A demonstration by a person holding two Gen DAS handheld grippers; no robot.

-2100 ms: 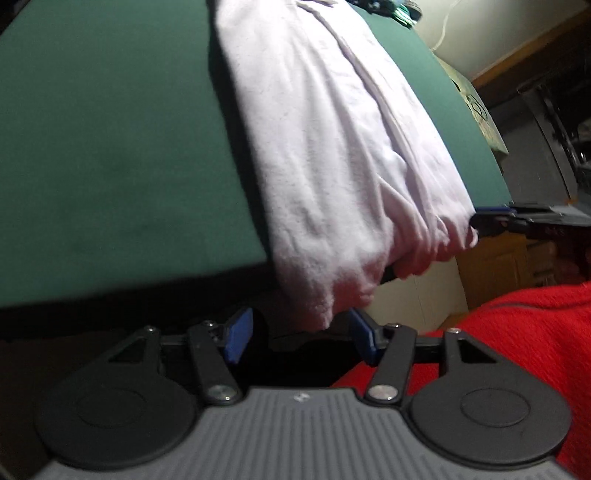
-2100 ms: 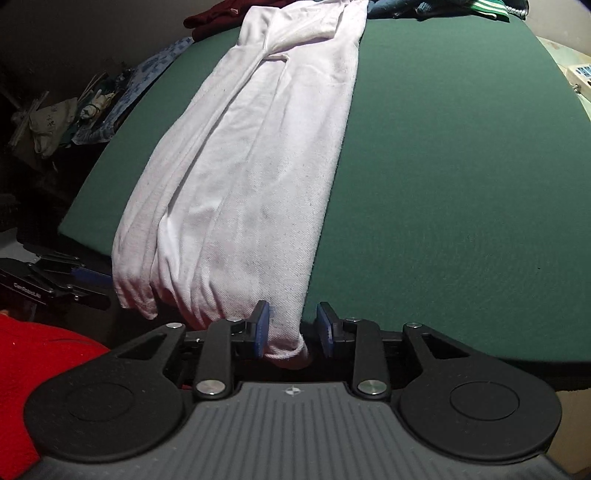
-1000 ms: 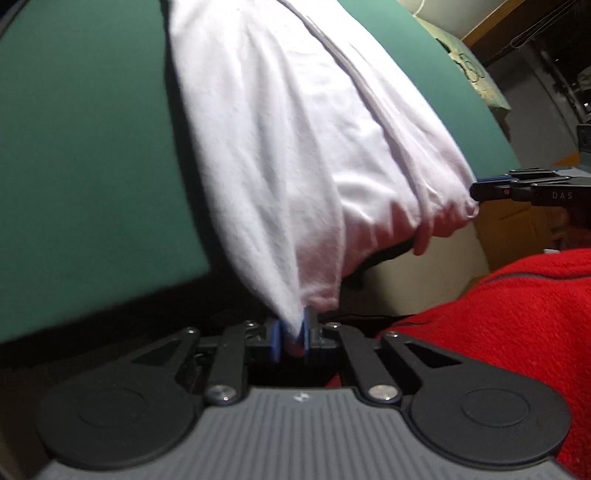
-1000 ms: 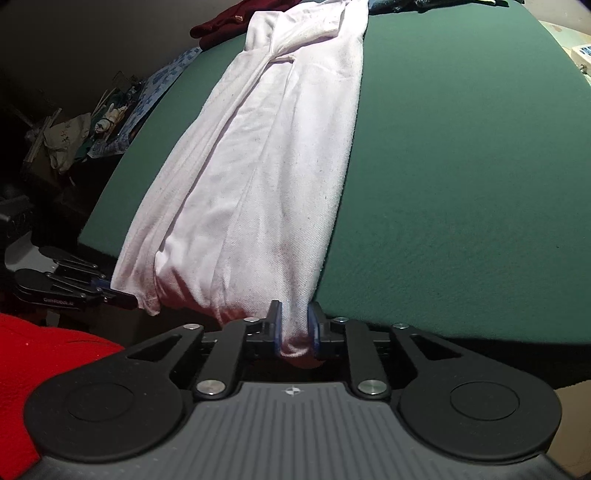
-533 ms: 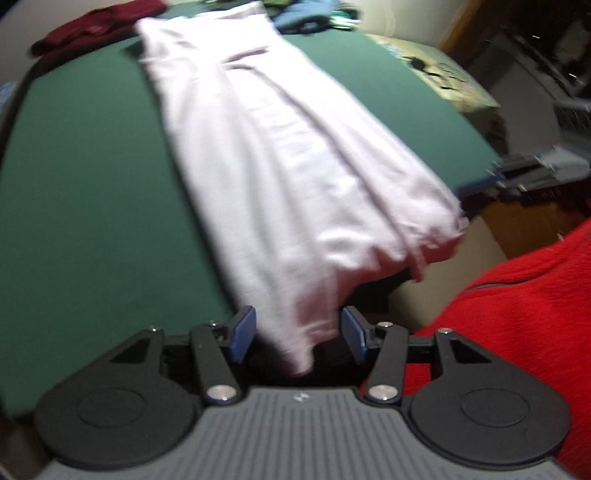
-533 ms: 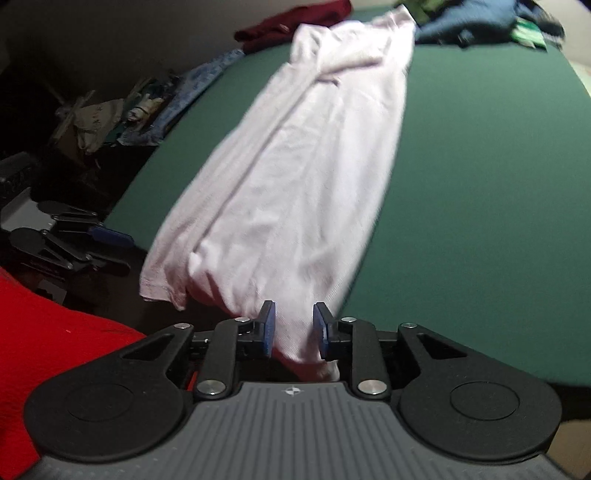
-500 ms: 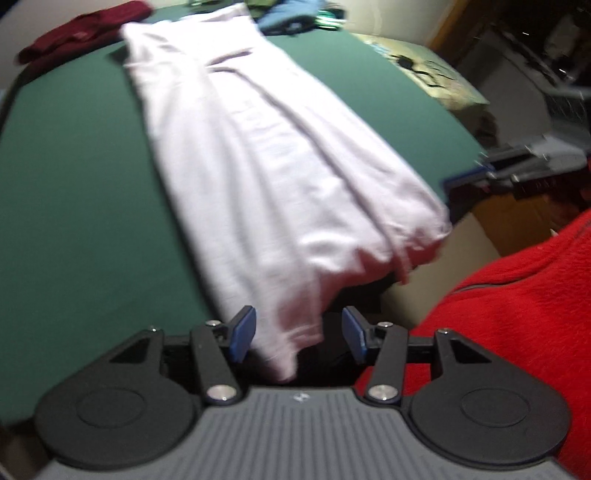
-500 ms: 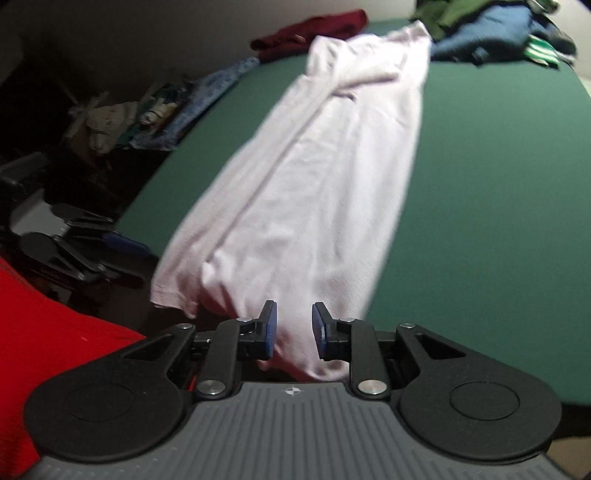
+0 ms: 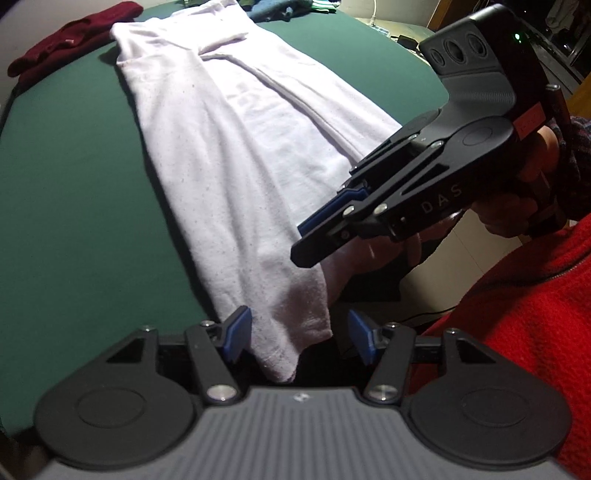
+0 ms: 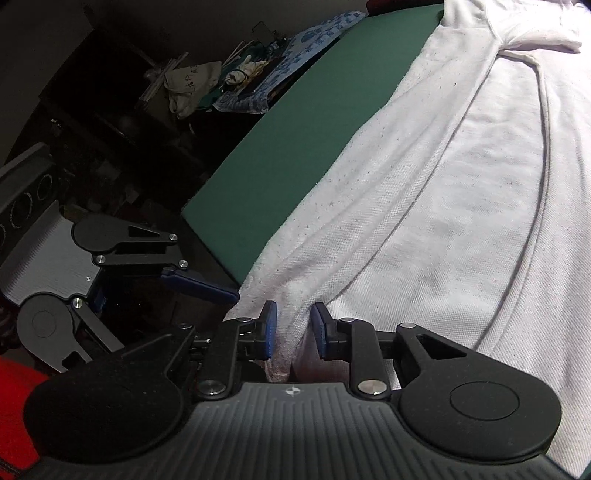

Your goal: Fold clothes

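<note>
A long white garment (image 9: 236, 147) lies lengthwise on the green table (image 9: 74, 184), its near hem hanging over the front edge. My left gripper (image 9: 301, 338) is open, and a corner of that hem droops loosely between its blue pads. My right gripper (image 9: 306, 247) reaches in from the right, just above the hem and close to the left one. In the right wrist view the right gripper (image 10: 294, 334) pinches a raised fold of the white garment (image 10: 443, 184) near its left edge. One of the left gripper's blue fingers (image 10: 201, 284) shows beside the table corner (image 10: 295, 147).
A maroon garment (image 9: 70, 40) lies at the table's far left, and blue and green clothes (image 9: 280, 9) are piled at the far end. A red fleece (image 9: 517, 332) and a hand (image 9: 517, 206) fill the right. Cluttered shelves and a patterned cloth (image 10: 306, 48) stand left of the table.
My left gripper, shut on the hem a second ago, has opened and the corner now hangs free. My right gripper has swung left across the hem, close to the left gripper.
</note>
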